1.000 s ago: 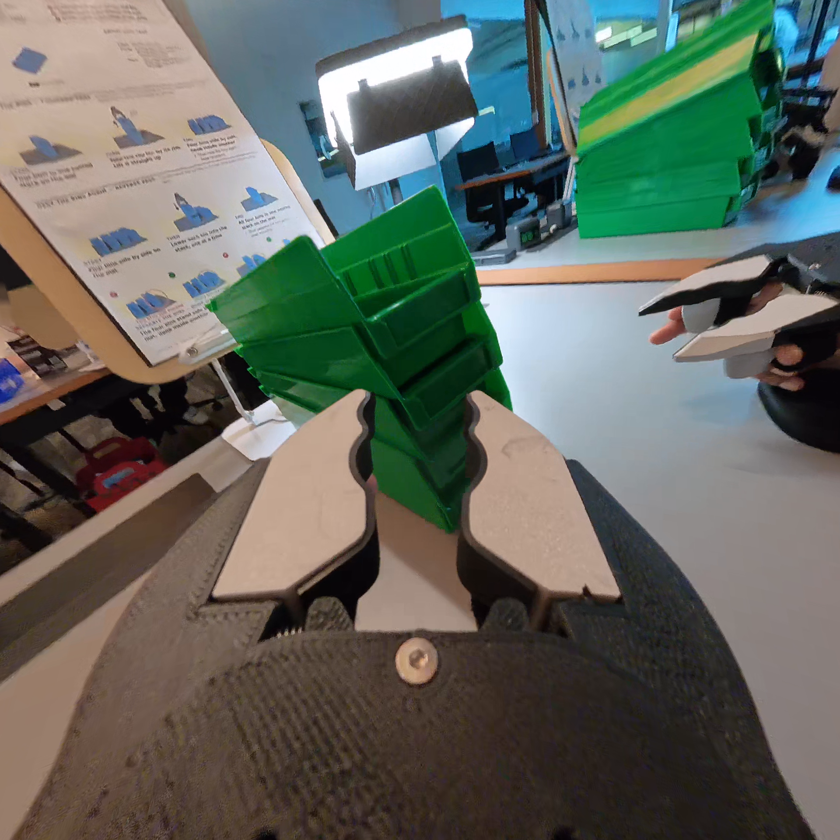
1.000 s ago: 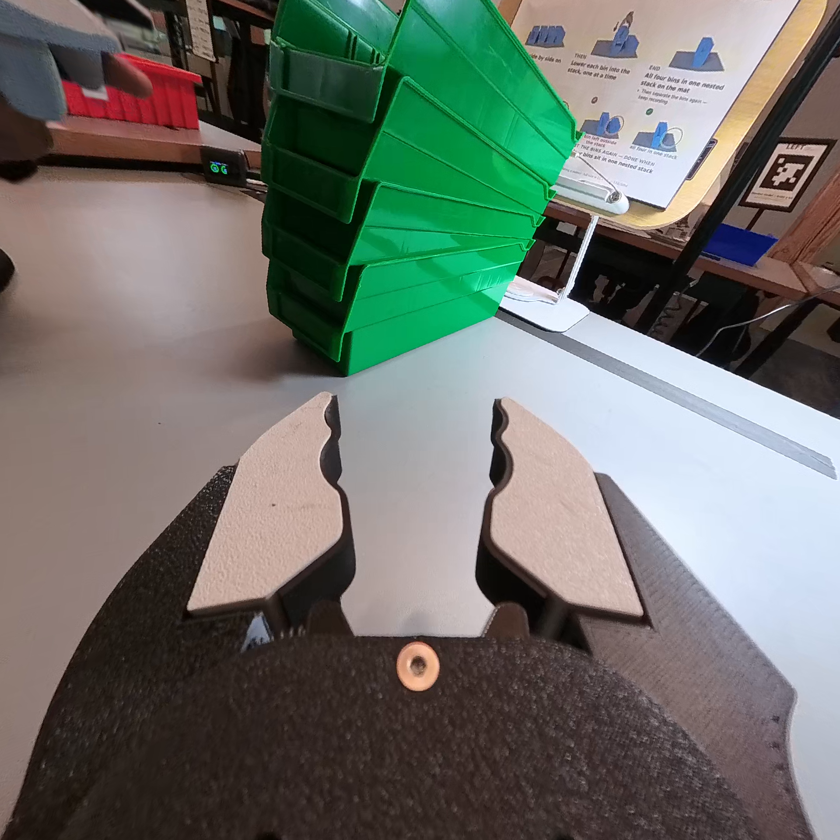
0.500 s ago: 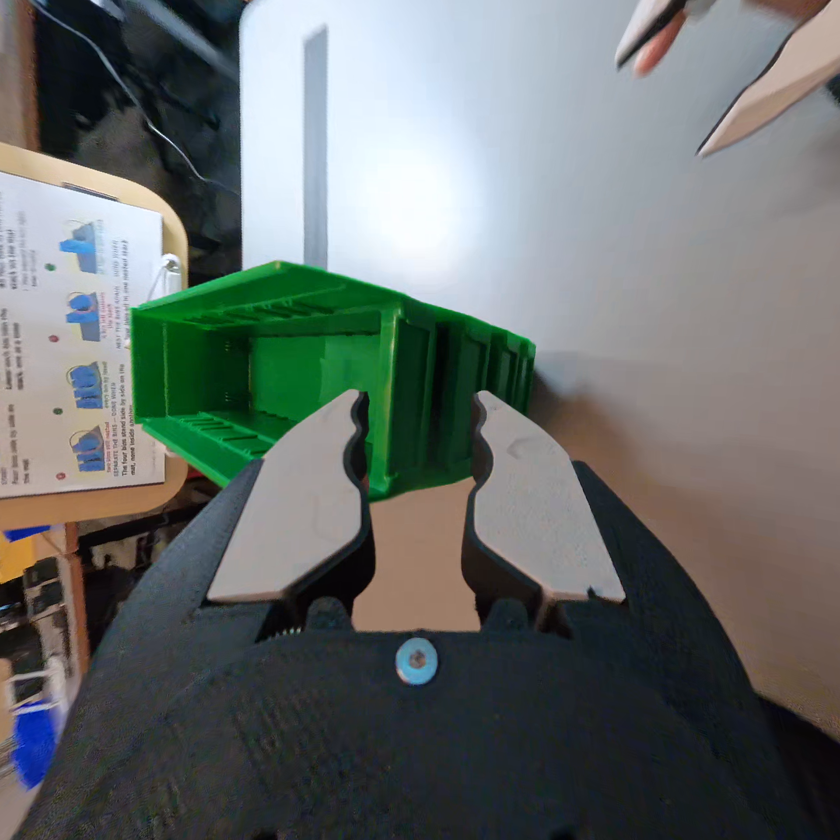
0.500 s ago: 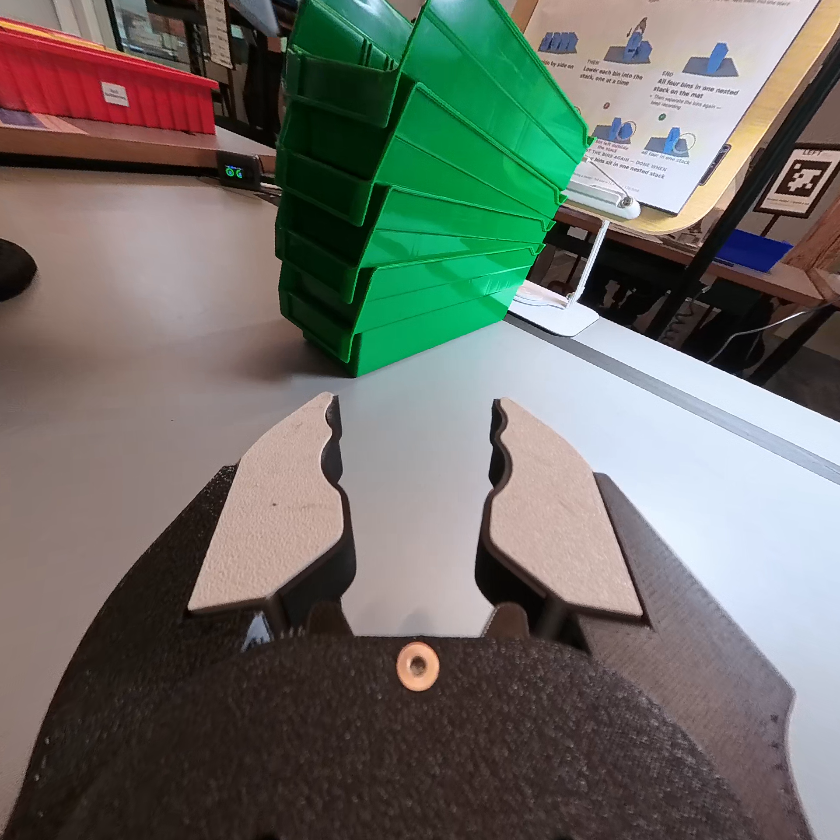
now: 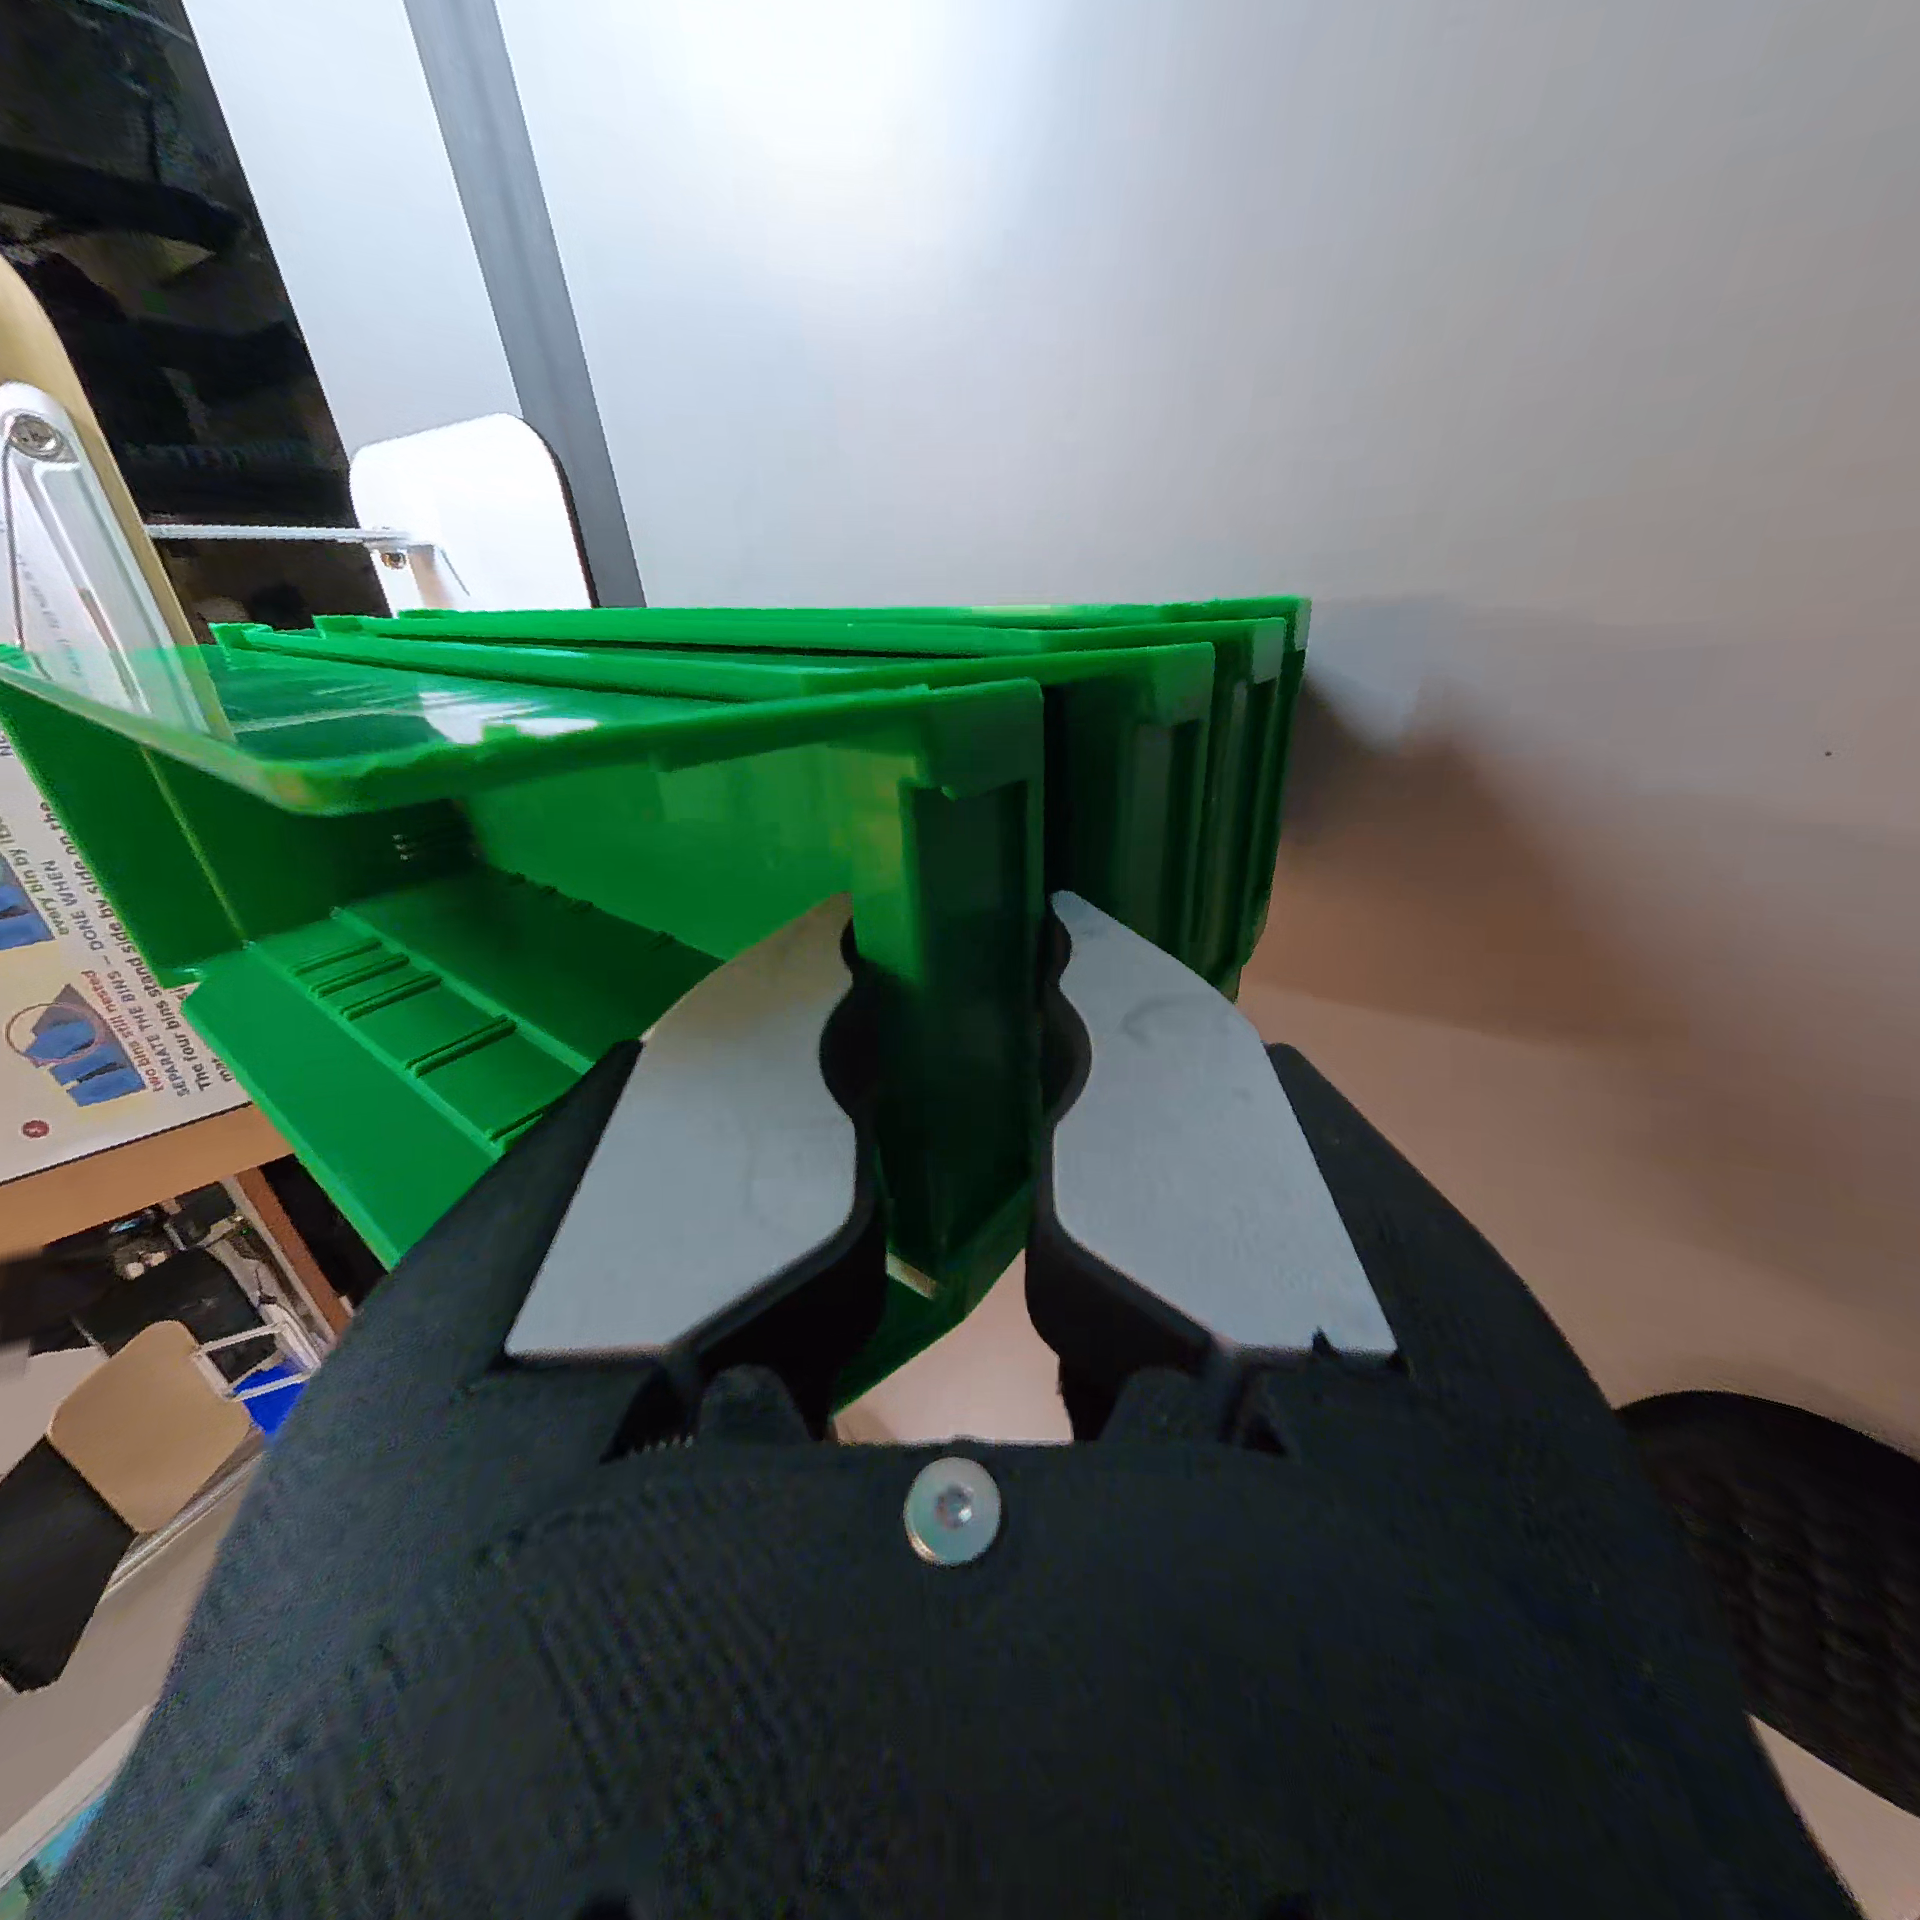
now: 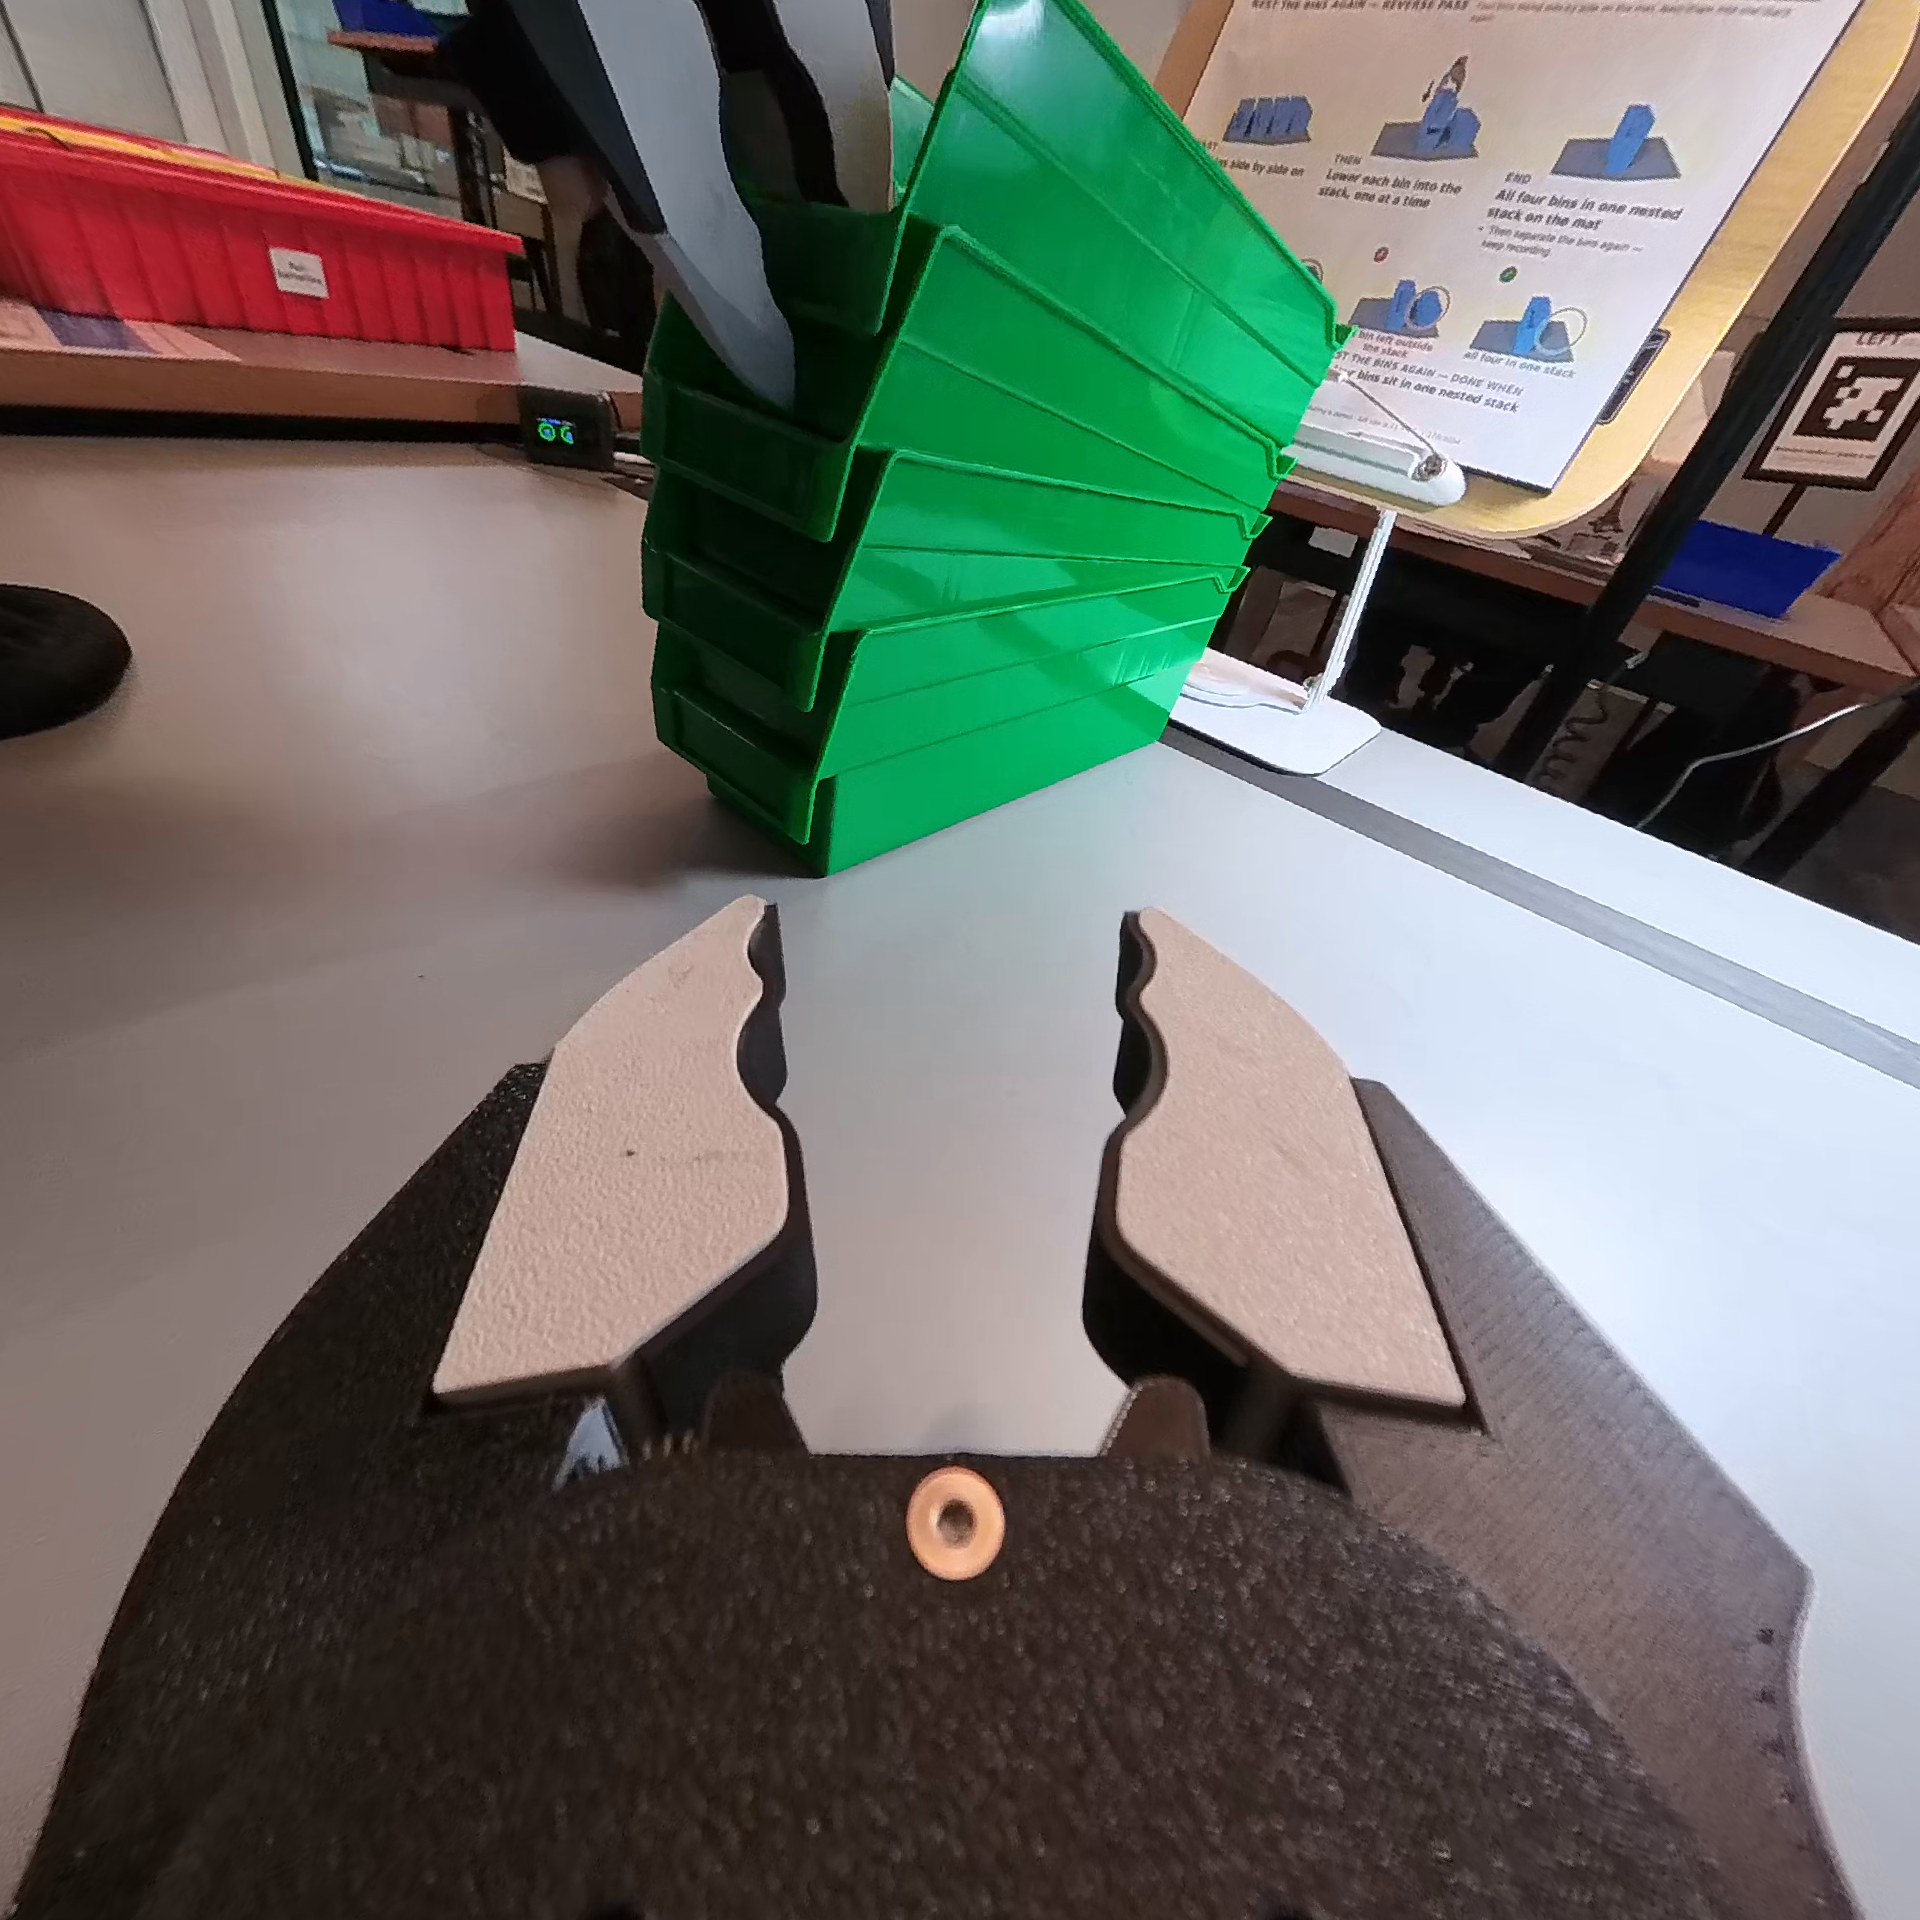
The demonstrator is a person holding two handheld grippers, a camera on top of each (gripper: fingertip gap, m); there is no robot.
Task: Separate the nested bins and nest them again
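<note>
A stack of several nested green bins (image 6: 935, 623) stands on the grey table (image 6: 312, 727), fanned so the upper ones tilt back. In the left wrist view I look down on the stack (image 5: 623, 831). My left gripper (image 5: 951, 914) straddles the top bin's front wall (image 5: 961, 1039), one finger inside the bin and one outside, both pressed against it. The right wrist view shows its fingers (image 6: 707, 229) coming down from above onto the top bin. My right gripper (image 6: 945, 920) is open and empty, low over the table, a short way in front of the stack.
An instruction board (image 6: 1507, 208) on a white stand (image 6: 1278, 717) is behind the stack at the table's far edge. A red bin (image 6: 239, 260) sits on a bench at the back left. A small black device (image 6: 566, 426) and a black round object (image 6: 52, 655) lie to the left.
My left gripper has swung from beside the stack to above it, come down, and closed on the top bin's front wall. My right gripper has barely moved.
</note>
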